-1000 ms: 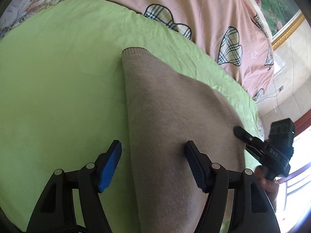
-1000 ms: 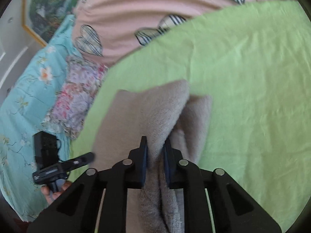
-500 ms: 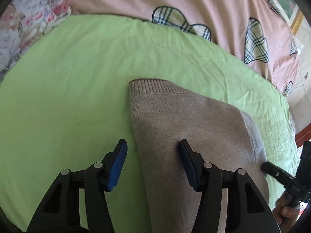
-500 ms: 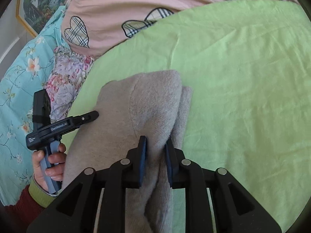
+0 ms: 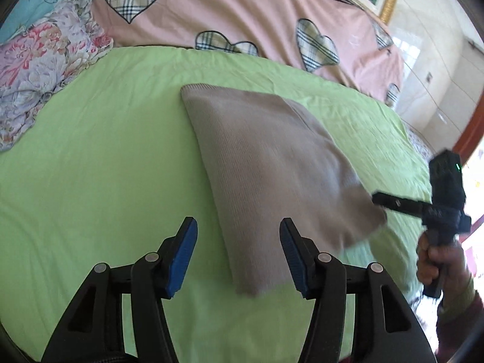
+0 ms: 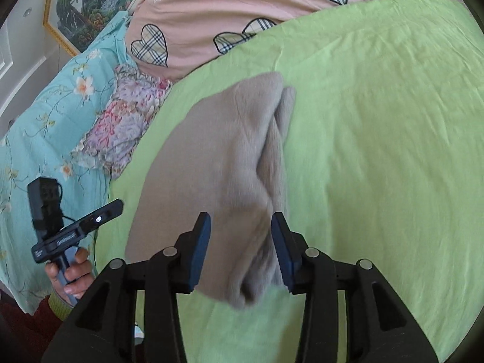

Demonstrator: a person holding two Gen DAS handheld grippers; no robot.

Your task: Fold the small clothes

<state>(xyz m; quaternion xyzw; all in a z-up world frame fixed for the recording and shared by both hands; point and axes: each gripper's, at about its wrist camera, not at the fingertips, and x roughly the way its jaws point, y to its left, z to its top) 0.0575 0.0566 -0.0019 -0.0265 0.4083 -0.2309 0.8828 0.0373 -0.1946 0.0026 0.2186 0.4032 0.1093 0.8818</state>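
Just let go on the right side: right claw (image 6: pixel 240 243), pinched tight on the beige knitted garment (image 5: pixel 272 169) a second ago, has been spreading its blue pads and now stands apart with the bunched end of the knit lying loose between them, not pressed. Looks like a release after laying the fold over. Pulled back too on the left: left claw (image 5: pixel 239 257), parked right over the knit before, now sits nearer the garment's lower corner, open and empty, pads either side of that near edge without touching it.

Lying flat on the bright green bedsheet (image 5: pixel 106 151), folded into a long strip with the ribbed hem at the far end. Still lumpy on the right side though, a doubled layer poking out along the edge in the right wrist view. Probably why both claws hang low and close: ready to tidy or take the next fold.

Pink quilt with plaid hearts (image 5: pixel 242 9) bunched behind, floral pillow (image 6: pixel 121 127) off to the side, well clear of the work area.
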